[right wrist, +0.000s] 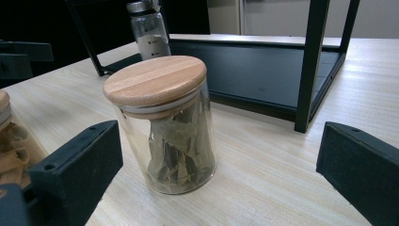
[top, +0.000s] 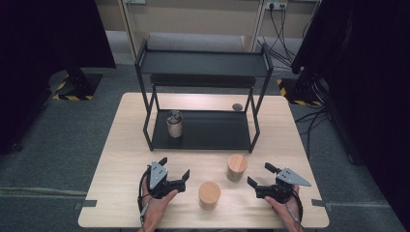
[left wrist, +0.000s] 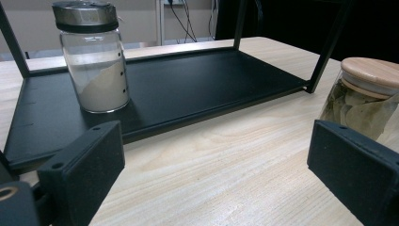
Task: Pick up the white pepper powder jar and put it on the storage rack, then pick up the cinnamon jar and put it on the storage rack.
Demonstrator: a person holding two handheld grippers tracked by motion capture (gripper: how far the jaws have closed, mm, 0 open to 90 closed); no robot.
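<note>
High view first: the left gripper sits near the front edge of the table, held by a hand. Its jaws are spread wide with nothing between them. The right gripper is near the front edge too, on the other side, and its jaws are also spread wide and hold nothing.

Between the two grippers stand two jars with wooden lids. The near jar stands close to the front edge, just beside the left gripper. The leaf jar stands a little farther back, near the right gripper. Both jars stand straight up, lids on top, so their long way goes up and down. There is bare wood all around each jar, so there is room on every side.

In the right gripper view, the leaf jar stands just ahead of the open jaws, a bit to the left, full of dry leaves.

Behind the jars is a black rack with two shelves. One shaker with a metal top stands upright on the low shelf, at its left end. The rest of that shelf is bare. One small dark disc lies on the table behind the rack.
</note>
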